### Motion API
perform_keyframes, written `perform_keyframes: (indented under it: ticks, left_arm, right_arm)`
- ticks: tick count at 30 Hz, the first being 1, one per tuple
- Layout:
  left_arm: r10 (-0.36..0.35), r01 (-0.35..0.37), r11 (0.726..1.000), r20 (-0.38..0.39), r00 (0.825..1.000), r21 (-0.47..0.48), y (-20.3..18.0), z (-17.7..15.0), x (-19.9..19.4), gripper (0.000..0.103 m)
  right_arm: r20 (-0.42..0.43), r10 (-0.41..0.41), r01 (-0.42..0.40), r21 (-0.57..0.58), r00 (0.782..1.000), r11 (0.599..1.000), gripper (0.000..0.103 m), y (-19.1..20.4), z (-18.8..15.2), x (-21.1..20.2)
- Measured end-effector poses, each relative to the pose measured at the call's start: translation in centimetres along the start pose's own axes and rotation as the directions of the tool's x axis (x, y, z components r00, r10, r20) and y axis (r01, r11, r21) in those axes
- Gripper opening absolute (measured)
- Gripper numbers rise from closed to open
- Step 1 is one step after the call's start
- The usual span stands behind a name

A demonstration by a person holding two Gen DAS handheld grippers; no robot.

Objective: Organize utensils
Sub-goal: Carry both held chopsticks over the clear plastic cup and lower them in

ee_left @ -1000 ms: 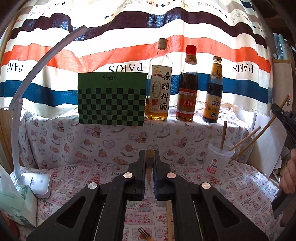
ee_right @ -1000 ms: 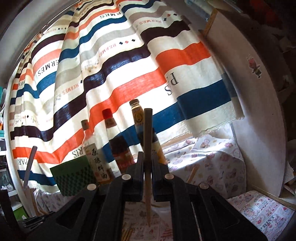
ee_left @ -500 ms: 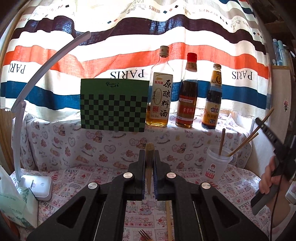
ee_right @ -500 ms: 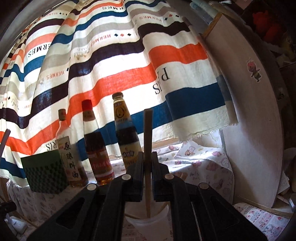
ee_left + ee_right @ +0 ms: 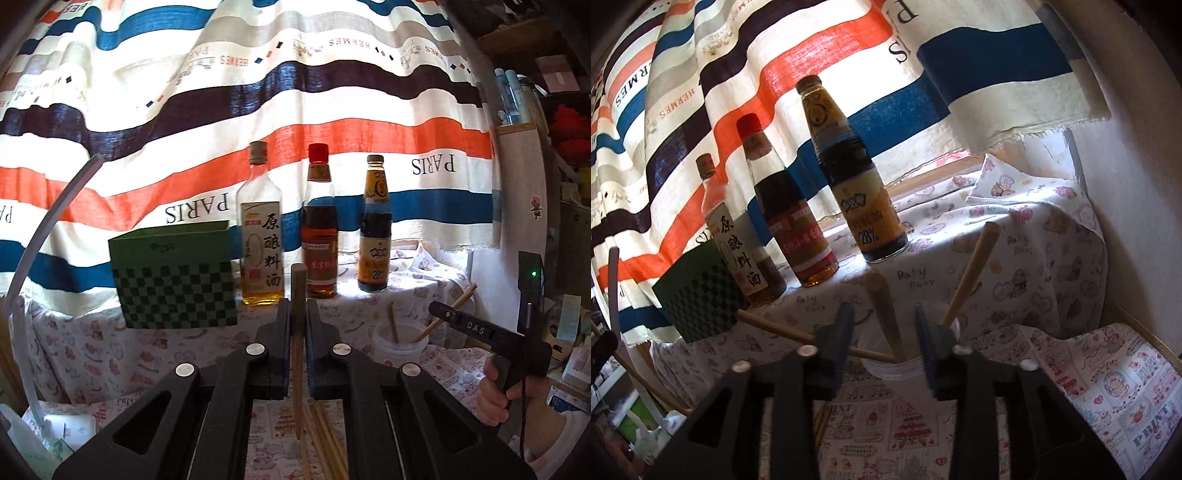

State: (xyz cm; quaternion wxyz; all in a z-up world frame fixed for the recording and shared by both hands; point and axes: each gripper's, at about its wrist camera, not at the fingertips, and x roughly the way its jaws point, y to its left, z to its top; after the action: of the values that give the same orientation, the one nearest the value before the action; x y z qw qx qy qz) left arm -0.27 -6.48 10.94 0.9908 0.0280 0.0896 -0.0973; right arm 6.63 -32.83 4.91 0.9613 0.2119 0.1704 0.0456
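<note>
Chopsticks headed for one plastic cup: at far left of the left wrist view the green checkered box [image 5: 173, 280] backs the scene, three sauce bottles [image 5: 319, 229] beside it along the cloth-covered ledge [image 5: 417, 295]. At centre my left gripper [image 5: 298, 350] is clamped on a single wooden chopstick [image 5: 297, 332], which stands nearly upright between the pads, blunt end up, thin tip hanging below the jaws. Under it more loose chopsticks [image 5: 325, 435] lie on the printed tablecloth [image 5: 110, 354], long axes running away from me.

To the right of that grip, and a little beyond it, stands the clear plastic cup [image 5: 397, 341] with two sticks already leaning in it. Farther right again my right gripper [image 5: 443, 314] hangs just over the cup, my hand [image 5: 495, 395] behind it.

From the right wrist view, one chopstick juts out of the cup toward the left [image 5: 812, 338]. Between my right gripper's [image 5: 884, 332] opening jaws a blurred chopstick [image 5: 882, 310] is slipping free, pads no longer pressing it, its lower end inside the cup [image 5: 908, 363]. Another stick [image 5: 971, 273] leans out toward the right rim.

By my reading the right hand is the nearer one and its drop is as good as made; the left-hand stick must travel rightward and keep its near-vertical axis, tip down, to enter the cup's mouth.
</note>
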Motion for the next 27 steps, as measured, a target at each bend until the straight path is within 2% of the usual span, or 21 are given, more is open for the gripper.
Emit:
perform_keyframes:
  ticks: [1,3,4,6,8,10,13,15,18,22,27]
  left_arm:
    - [-0.009,0.009,1.0,-0.003,1.0,0.008,-0.6,0.7,0.3,0.006]
    - [-0.035,0.035,0.999,-0.012,0.999,0.006,-1.7,2.3,0.9,0.006]
    - [-0.053,0.052,0.999,-0.016,0.998,-0.009,-2.1,3.0,1.2,0.006]
    - [-0.103,0.102,0.993,-0.016,0.995,-0.05,-3.2,4.4,1.7,0.006]
    - [-0.155,0.154,0.984,-0.005,0.988,-0.086,-4.4,5.5,2.0,0.006]
    - [-0.185,0.187,0.977,0.025,0.982,-0.098,-5.9,6.7,2.4,0.006]
    - [-0.211,0.224,0.971,0.14,0.967,-0.082,-7.9,8.1,2.3,0.006]
    - [-0.176,0.187,0.982,0.213,0.961,-0.033,-9.5,8.7,2.5,0.006]
    - [-0.139,0.147,0.989,0.247,0.959,-0.013,-11.0,9.1,4.3,0.006]
    - [-0.109,0.12,0.992,0.209,0.972,-0.039,-11.6,7.7,7.9,0.006]
    - [-0.099,0.108,0.991,0.107,0.989,-0.08,-11.1,4.2,11.3,0.006]
  right_arm:
    - [-0.008,-0.004,0.004,0.014,1.0,1.0,0.065,-0.1,0.2,-0.3]
    - [-0.057,-0.028,0.032,0.065,0.998,0.997,0.066,-0.4,0.5,-0.5]
    - [-0.075,-0.021,0.029,0.112,0.997,0.993,0.07,-1.0,0.5,-0.5]
    - [-0.095,0.009,0.011,0.208,0.995,0.978,0.071,-2.3,0.5,-0.5]
    - [-0.122,0.007,0.031,0.305,0.993,0.952,0.072,-4.1,0.4,-0.2]
    - [-0.153,0.021,0.04,0.384,0.988,0.923,0.072,-5.8,0.2,0.4]
    - [-0.21,0.025,0.071,0.437,0.977,0.897,0.072,-7.1,-0.4,1.6]
    - [-0.248,0.023,0.093,0.445,0.969,0.891,0.072,-7.4,-0.8,2.4]
    - [-0.266,0.031,0.096,0.453,0.964,0.887,0.072,-7.4,-1.3,2.8]
    - [-0.244,0.031,0.082,0.441,0.969,0.894,0.072,-6.9,-0.9,2.2]
    - [-0.205,0.005,0.087,0.437,0.979,0.895,0.072,-6.7,-0.3,1.0]
